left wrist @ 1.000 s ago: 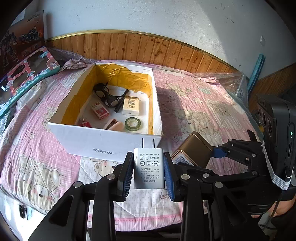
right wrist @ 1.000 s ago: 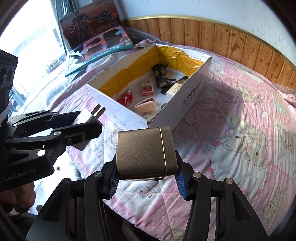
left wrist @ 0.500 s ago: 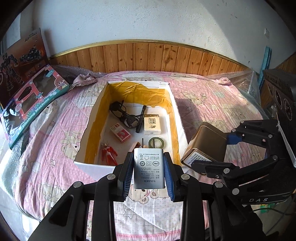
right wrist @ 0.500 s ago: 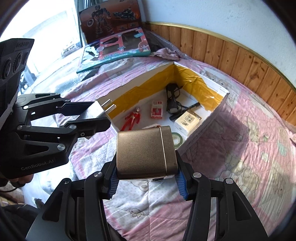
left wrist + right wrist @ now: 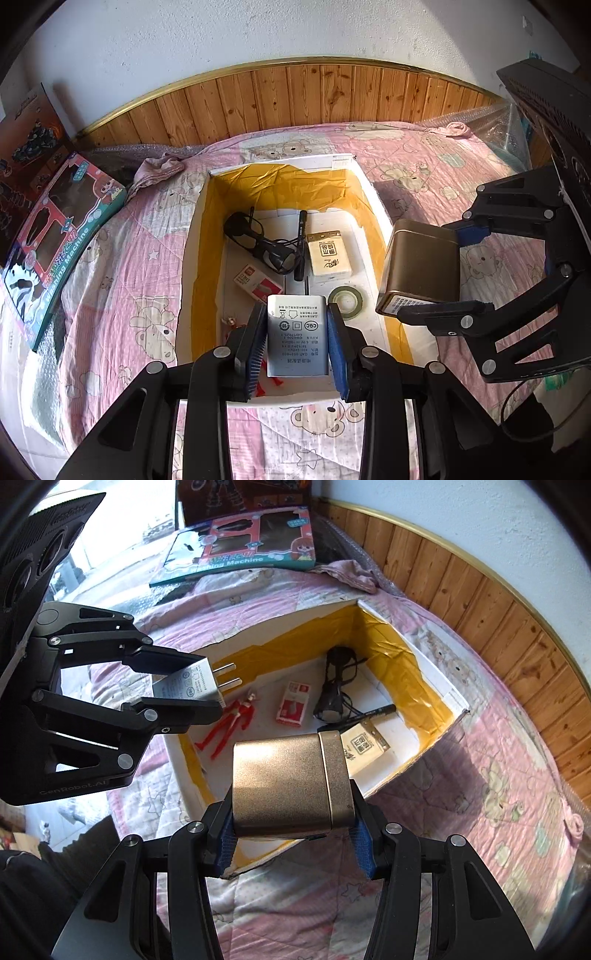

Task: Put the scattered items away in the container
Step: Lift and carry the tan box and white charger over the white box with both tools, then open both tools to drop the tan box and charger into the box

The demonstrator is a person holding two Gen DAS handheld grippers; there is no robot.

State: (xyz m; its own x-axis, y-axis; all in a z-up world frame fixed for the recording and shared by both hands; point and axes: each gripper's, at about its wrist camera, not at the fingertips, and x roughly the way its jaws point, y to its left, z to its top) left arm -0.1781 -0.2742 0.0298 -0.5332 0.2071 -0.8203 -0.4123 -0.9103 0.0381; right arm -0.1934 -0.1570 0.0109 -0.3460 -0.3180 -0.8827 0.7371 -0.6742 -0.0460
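Note:
My left gripper (image 5: 297, 341) is shut on a white plug-in charger (image 5: 296, 336), held above the near end of the white cardboard box (image 5: 369, 184) with yellow-taped inner walls. The right gripper (image 5: 295, 834) is shut on a gold metal tin (image 5: 291, 782), which hangs over the box's right wall (image 5: 380, 218). The tin (image 5: 421, 269) also shows in the left wrist view, and the charger (image 5: 192, 686) with its two prongs shows in the right wrist view. Inside the box lie black glasses (image 5: 258, 243), a black pen (image 5: 301, 243), a cream packet (image 5: 328, 254), a red-and-white pack (image 5: 256, 282), a tape roll (image 5: 346, 297) and a red figure (image 5: 231, 725).
The box sits on a pink quilt with bear prints (image 5: 129, 258). A toy washing-machine box (image 5: 55, 236) lies at the left, with a darker toy box (image 5: 243, 494) behind it. Wood panelling (image 5: 295, 96) runs along the wall. A crumpled pink cloth (image 5: 159, 170) lies by the box's far left corner.
Both grippers have risen and moved forward over the box, so I now look down into it. The charger and the tin stay gripped throughout.

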